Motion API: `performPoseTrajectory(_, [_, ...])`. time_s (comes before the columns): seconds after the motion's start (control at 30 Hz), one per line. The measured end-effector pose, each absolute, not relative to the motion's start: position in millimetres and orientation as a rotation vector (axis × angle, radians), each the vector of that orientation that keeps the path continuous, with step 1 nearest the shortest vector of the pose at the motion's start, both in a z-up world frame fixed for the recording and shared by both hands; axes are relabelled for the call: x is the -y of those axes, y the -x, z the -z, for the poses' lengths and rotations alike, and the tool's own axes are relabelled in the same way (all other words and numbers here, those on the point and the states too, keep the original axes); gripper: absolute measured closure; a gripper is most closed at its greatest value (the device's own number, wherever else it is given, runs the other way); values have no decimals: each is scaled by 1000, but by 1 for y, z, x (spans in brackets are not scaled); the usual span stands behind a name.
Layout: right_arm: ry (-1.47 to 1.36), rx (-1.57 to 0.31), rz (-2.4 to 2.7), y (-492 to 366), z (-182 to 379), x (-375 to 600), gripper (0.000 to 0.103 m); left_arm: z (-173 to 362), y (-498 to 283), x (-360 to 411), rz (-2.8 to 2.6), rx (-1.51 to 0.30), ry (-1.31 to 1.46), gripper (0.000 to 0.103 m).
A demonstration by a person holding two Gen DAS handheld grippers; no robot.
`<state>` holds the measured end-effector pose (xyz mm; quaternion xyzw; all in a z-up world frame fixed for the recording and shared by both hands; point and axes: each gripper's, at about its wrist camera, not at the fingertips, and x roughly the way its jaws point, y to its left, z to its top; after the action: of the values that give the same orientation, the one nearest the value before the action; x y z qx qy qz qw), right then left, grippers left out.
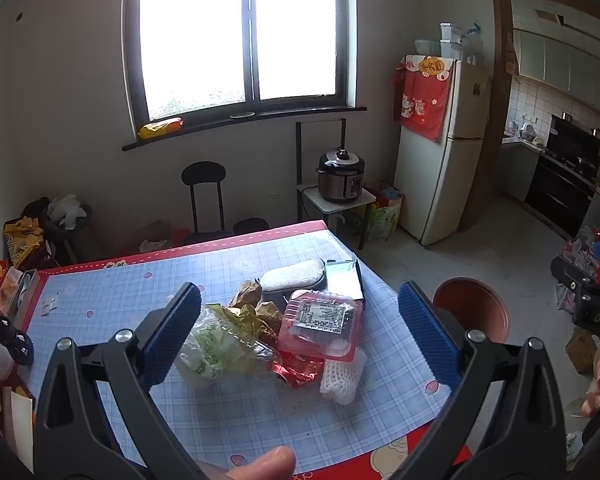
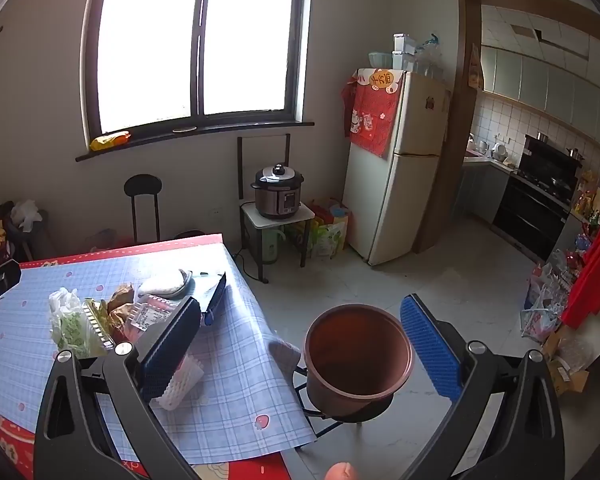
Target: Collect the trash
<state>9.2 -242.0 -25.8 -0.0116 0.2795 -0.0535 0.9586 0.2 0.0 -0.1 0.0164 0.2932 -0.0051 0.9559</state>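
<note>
A pile of trash lies on the blue checked tablecloth (image 1: 112, 296): a clear pink plastic tray with a label (image 1: 320, 326), a green-printed plastic bag (image 1: 216, 348), brown crumpled paper (image 1: 256, 300), red foil (image 1: 300, 368) and a white foam net (image 1: 342, 380). My left gripper (image 1: 300, 332) is open and empty, held above the pile. My right gripper (image 2: 304, 344) is open and empty, over the brown round bin (image 2: 358, 360) beside the table. The pile shows at left in the right wrist view (image 2: 112, 316).
A white sponge pad (image 1: 294, 276) and a dark flat box (image 1: 346, 280) lie behind the pile. The bin (image 1: 474, 308) stands off the table's right edge. A rice cooker (image 2: 278, 192), fridge (image 2: 396, 164), stool (image 2: 142, 204) and clutter stand around.
</note>
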Motion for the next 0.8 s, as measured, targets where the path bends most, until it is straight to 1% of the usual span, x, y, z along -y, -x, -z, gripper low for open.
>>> performPoseTrajectory(0.37, [17, -552, 113, -10, 28, 241, 5, 4, 7, -4, -2, -566, -32, 6])
performPoseTrajectory(0.8, [14, -546, 110, -6, 23, 243, 5, -5, 10, -4, -9, -554, -32, 6])
